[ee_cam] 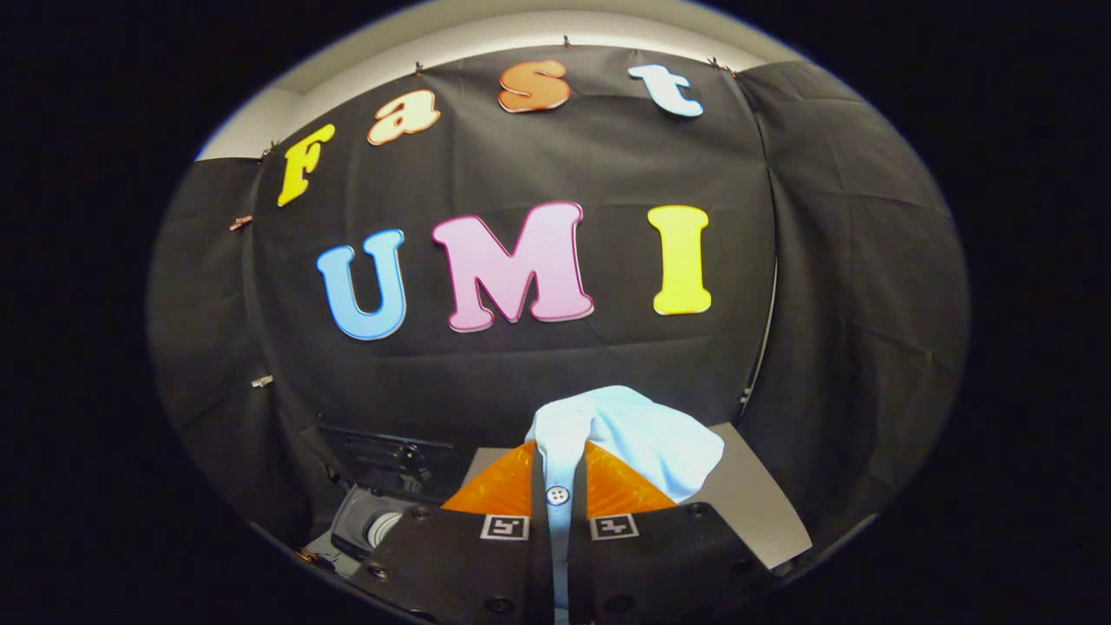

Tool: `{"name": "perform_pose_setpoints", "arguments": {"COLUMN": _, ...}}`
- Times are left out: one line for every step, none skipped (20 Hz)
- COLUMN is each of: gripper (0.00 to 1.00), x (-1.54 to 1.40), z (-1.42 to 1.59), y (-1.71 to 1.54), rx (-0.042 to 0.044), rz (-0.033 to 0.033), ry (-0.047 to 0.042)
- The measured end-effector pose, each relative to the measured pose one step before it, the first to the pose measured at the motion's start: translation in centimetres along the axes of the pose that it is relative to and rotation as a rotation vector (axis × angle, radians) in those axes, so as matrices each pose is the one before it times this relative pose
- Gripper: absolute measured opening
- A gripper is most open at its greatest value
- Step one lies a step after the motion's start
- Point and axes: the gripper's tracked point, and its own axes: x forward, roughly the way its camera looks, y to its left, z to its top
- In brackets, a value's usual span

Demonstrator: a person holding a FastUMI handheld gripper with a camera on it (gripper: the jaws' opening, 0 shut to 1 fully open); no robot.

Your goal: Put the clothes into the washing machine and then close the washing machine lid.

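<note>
Tongs (pixel 558 496) pinch light-blue shirt (pixel 638 434); it bunches just beyond the tips.

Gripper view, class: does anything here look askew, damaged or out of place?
Nothing looks damaged or spilled. The gripper is shut on a light blue shirt, which bunches loosely above the fingers. The washing machine sits below and beside the fingers, its lid open.

Black cloth (pixel 555 165) hangs as the booth wall, creased and lapped in panels, held by small clips (pixel 240 223) along its upper edge and side. Above it runs a pale wall strip (pixel 486 30). A light tabletop (pixel 755 503) lies below.
</note>
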Motion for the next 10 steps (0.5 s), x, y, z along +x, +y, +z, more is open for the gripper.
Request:
{"name": "perform_pose_setpoints", "arguments": {"gripper": 0.11, "x": -0.789, "z": 0.891, "y": 1.156, "rx": -0.00472, "rz": 0.025, "ry": -0.02132}}
{"name": "perform_pose_setpoints", "arguments": {"gripper": 0.11, "x": -0.623, "z": 0.824, "y": 1.378, "rx": -0.00092, "rz": 0.02751, "ry": -0.01942}}
{"name": "perform_pose_setpoints", "arguments": {"gripper": 0.11, "x": -0.344, "z": 0.626, "y": 1.347, "rx": -0.00028, "rz": 0.0308, "ry": -0.01399}}
{"name": "perform_pose_setpoints", "arguments": {"gripper": 0.11, "x": -0.219, "z": 0.434, "y": 1.5, "rx": -0.00142, "rz": 0.0318, "ry": -0.00755}}
{"name": "perform_pose_setpoints", "arguments": {"gripper": 0.11, "x": 0.033, "z": 0.326, "y": 1.431, "rx": 0.0007, "rz": 0.03215, "ry": -0.00471}}
{"name": "perform_pose_setpoints", "arguments": {"gripper": 0.11, "x": 0.124, "z": 0.233, "y": 1.489, "rx": 0.00321, "rz": 0.02972, "ry": -0.00268}}
{"name": "perform_pose_setpoints", "arguments": {"gripper": 0.11, "x": 0.214, "z": 0.132, "y": 1.422, "rx": 0.00676, "rz": 0.02638, "ry": -0.00386}}
{"name": "perform_pose_setpoints", "arguments": {"gripper": 0.11, "x": 0.354, "z": -0.033, "y": 1.491, "rx": 0.00169, "rz": 0.02761, "ry": -0.0004}}
{"name": "perform_pose_setpoints", "arguments": {"gripper": 0.11, "x": 0.52, "z": 0.046, "y": 1.617, "rx": -0.00138, "rz": 0.02963, "ry": 0.00086}}
{"name": "perform_pose_setpoints", "arguments": {"gripper": 0.11, "x": 0.525, "z": -0.122, "y": 1.639, "rx": -0.00414, "rz": 0.03115, "ry": 0.00089}}
